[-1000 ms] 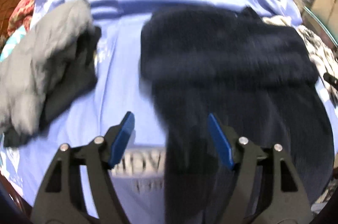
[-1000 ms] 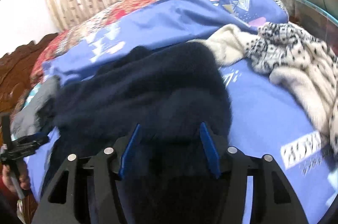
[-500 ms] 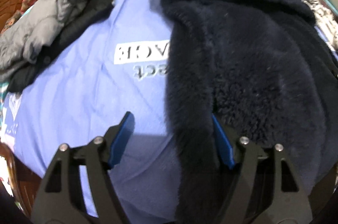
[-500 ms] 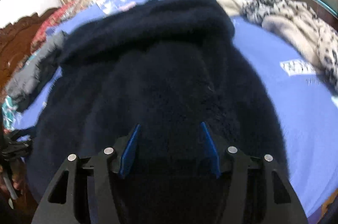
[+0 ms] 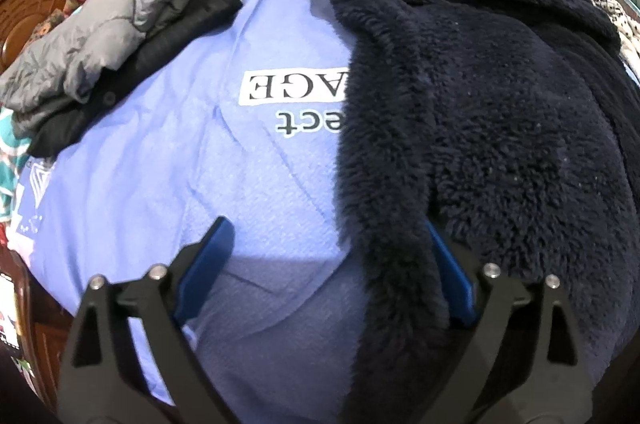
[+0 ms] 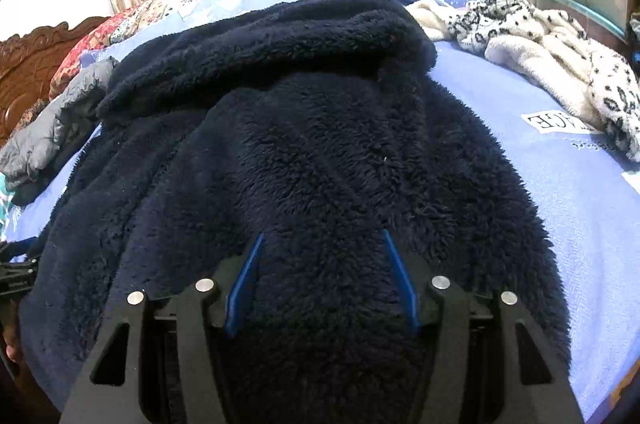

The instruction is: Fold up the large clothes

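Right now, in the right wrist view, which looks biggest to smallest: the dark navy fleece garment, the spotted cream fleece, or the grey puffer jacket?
1. Dark navy fleece garment, though nearest the camera.
2. Spotted cream fleece.
3. Grey puffer jacket, partly hidden.

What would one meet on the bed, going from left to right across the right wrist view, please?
Carved wooden headboard → grey puffer jacket → navy fleece garment → bare blue bedsheet → cream leopard-print garment.

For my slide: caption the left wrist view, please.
Open left gripper straddling the navy fleece's edge on a blue sheet.
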### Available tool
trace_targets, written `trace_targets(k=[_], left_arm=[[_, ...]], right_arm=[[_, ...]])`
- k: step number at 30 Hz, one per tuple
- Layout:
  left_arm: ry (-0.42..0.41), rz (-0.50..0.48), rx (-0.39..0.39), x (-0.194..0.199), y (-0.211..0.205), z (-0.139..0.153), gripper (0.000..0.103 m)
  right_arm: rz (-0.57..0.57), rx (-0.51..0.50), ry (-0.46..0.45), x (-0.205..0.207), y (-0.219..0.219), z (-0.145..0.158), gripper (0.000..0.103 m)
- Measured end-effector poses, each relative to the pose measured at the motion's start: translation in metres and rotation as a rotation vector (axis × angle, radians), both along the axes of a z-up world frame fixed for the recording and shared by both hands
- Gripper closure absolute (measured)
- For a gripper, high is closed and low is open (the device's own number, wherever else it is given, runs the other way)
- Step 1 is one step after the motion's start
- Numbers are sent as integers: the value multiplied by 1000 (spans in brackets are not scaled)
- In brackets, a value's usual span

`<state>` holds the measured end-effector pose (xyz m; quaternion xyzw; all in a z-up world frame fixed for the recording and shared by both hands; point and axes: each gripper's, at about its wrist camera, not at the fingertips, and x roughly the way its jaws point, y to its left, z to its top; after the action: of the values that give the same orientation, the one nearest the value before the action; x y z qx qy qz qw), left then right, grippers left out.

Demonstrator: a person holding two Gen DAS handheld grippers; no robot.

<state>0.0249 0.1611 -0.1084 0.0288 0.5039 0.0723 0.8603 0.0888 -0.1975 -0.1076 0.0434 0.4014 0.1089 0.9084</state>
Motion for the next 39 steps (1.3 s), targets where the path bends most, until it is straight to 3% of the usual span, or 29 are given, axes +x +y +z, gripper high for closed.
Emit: trace_targets(k=[8,34,36,39], left_arm=[[-2,2,-9,4,5,-4,6],[-48,-9,-79,8,12,-10,5],[-52,-15,-81,8,12,-10,5],[-49,-15,-89,6,11,-10,5]], right_arm=[[0,38,9,1,-3,-1,25],[44,131,8,4,-6,-1,9],[68,186,5,3,-9,-1,0],[76,174,11,4,-6,0,0]])
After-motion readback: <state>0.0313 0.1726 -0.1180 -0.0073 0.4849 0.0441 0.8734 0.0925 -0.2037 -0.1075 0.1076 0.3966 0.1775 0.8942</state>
